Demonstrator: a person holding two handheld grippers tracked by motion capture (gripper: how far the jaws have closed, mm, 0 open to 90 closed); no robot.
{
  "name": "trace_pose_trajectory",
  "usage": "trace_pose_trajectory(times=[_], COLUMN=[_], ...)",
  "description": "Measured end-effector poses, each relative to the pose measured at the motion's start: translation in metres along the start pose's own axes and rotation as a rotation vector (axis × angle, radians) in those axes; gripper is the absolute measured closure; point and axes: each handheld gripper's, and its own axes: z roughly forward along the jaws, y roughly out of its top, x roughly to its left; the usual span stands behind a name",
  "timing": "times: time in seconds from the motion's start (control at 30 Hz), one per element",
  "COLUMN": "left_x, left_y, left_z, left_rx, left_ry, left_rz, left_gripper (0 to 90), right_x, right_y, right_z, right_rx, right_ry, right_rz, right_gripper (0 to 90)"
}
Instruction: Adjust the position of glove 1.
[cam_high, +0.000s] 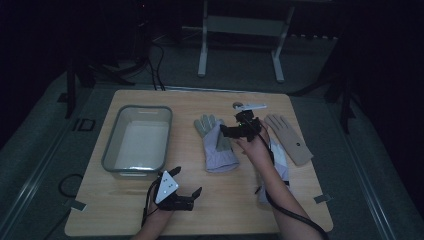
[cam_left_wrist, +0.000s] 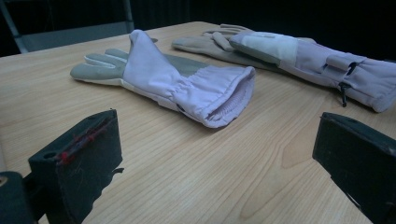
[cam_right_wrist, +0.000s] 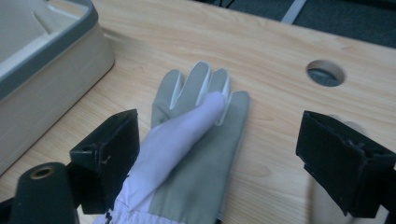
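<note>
A grey and lavender work glove (cam_high: 215, 142) lies flat at the table's middle, fingers pointing away. My right gripper (cam_high: 226, 131) hovers over it, open; in the right gripper view the glove (cam_right_wrist: 196, 126) lies between and below the spread jaws of the right gripper (cam_right_wrist: 229, 154). A second lavender glove (cam_high: 280, 162) lies partly under the right forearm. Right of it lies a beige glove (cam_high: 290, 137). My left gripper (cam_high: 187, 181) rests open near the front edge, holding nothing. The left gripper (cam_left_wrist: 215, 172) faces the first glove's cuff (cam_left_wrist: 224, 98), with the second glove (cam_left_wrist: 317, 60) and the beige glove (cam_left_wrist: 205, 44) behind.
A grey plastic bin (cam_high: 137, 142) stands at the table's left, its wall (cam_right_wrist: 42, 60) close to the glove. A round hole (cam_right_wrist: 325, 73) sits in the tabletop near the far edge, with a white object (cam_high: 250, 106) beside it. Bare wood (cam_high: 125, 210) lies around the left gripper.
</note>
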Motion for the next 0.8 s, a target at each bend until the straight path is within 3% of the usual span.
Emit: trace_pose_trajectory(times=[0.4,0.47,0.53,0.57,0.8], left_x=[0.0,0.0,0.0,0.0,0.0], left_y=[0.0,0.0,0.0,0.0,0.0], left_z=[0.0,0.0,0.0,0.0,0.0], left_rx=[0.0,-0.002,-0.002,-0.002,0.0], left_ry=[-0.004,-0.008,-0.009,-0.009,-0.011], left_rz=[0.004,-0.005,-0.007,-0.007,-0.005], left_gripper=[1.4,1.4,1.4,1.4,1.4], right_x=[0.008,0.009,0.009,0.008,0.008], right_y=[-0.015,-0.02,-0.023,-0.024,-0.031], right_z=[0.045,0.053,0.057,0.059,0.07], right_rx=[0.097,0.127,0.134,0.143,0.173], right_ry=[0.018,0.017,0.01,0.021,0.036], right_rz=[0.025,0.02,0.021,0.026,0.043], right_gripper=[14.1,21.7,23.5,29.4,32.5])
